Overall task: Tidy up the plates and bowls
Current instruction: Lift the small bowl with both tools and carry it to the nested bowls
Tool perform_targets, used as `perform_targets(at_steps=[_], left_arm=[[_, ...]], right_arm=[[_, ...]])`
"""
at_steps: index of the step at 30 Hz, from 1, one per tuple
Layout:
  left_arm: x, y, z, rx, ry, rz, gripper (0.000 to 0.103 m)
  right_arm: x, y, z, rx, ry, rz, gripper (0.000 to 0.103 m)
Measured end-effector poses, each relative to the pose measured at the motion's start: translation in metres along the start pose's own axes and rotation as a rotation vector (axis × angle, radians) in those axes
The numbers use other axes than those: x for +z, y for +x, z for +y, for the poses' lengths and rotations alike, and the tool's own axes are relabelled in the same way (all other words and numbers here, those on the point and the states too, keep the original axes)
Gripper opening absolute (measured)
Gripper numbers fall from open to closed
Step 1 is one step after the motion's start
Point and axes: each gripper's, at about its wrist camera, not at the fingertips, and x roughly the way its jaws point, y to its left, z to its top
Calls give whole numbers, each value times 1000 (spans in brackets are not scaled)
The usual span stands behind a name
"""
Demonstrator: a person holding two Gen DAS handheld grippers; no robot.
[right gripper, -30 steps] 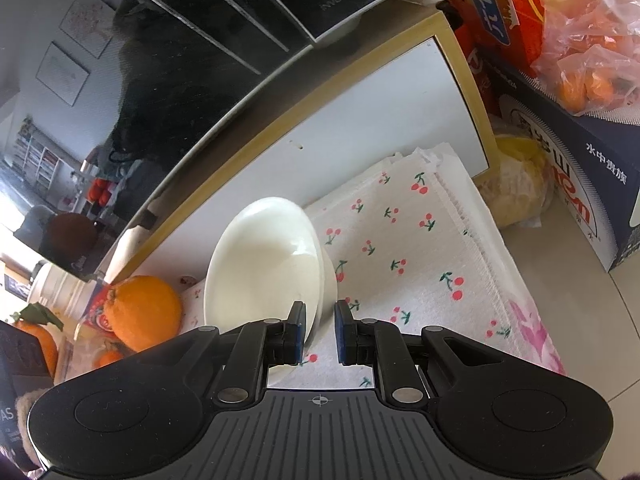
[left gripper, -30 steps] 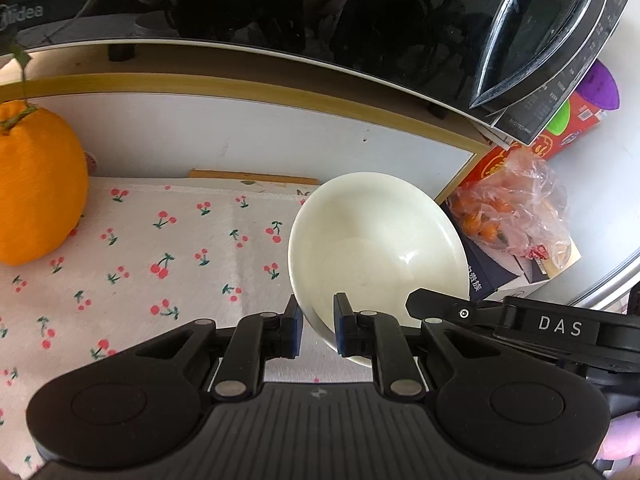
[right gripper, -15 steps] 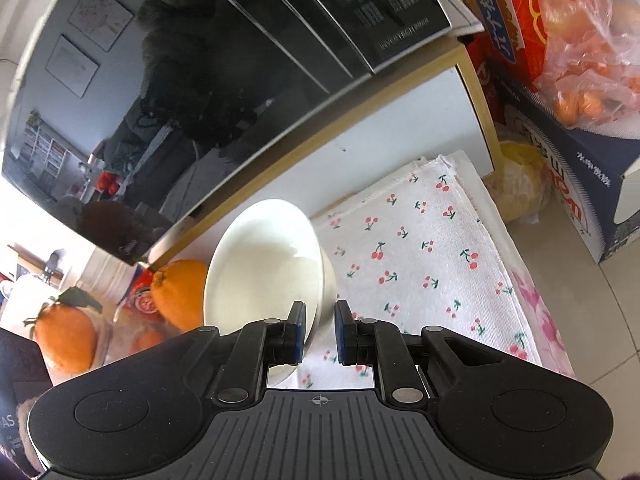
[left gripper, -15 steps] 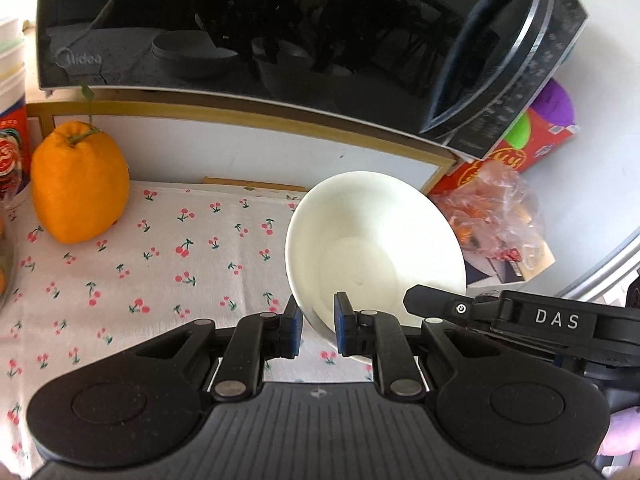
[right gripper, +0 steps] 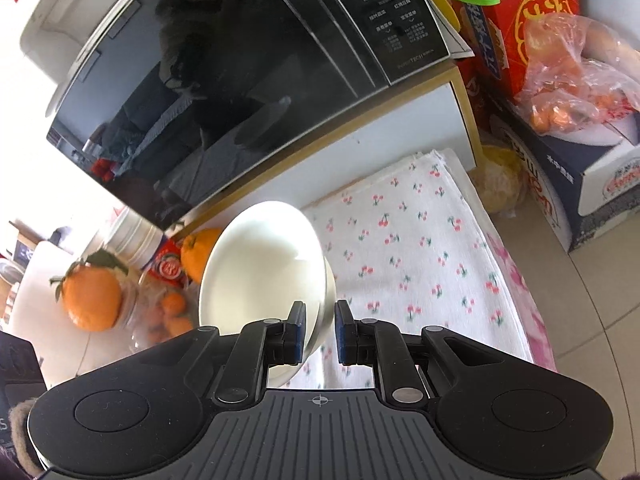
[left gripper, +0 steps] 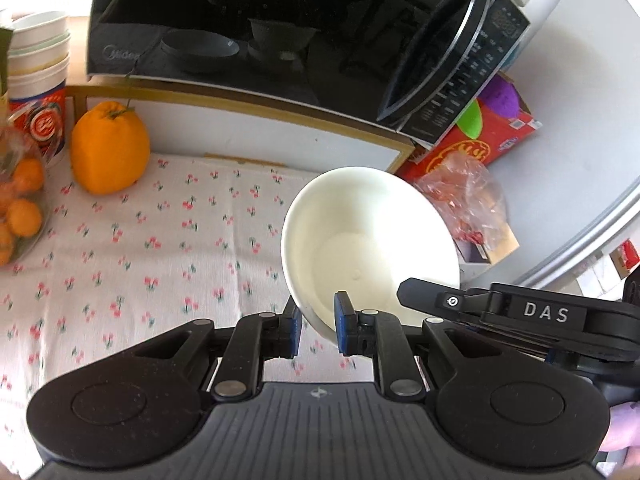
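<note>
The left claw (left gripper: 317, 330) is pinching the rim of the white bowl (left gripper: 372, 248). The right claw (right gripper: 318, 330) is pinching the bowl's (right gripper: 260, 272) other rim. The bowl is hanging tilted above the cherry cloth (left gripper: 160, 248). An orange (left gripper: 109, 147) is sitting by the black microwave (left gripper: 280, 40).
</note>
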Motion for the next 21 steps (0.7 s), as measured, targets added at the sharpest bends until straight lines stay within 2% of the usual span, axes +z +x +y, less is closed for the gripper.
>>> perform_targets(at_steps=[11,21], left_arm=[[-42,-33,-5,-35,-21,29,16],[-88,-50,0,-83,-46,42,16]], right_arm=[[-47,-41,10,-36,-11,8,14],[-93,-59,9,-63,-4,33,14]])
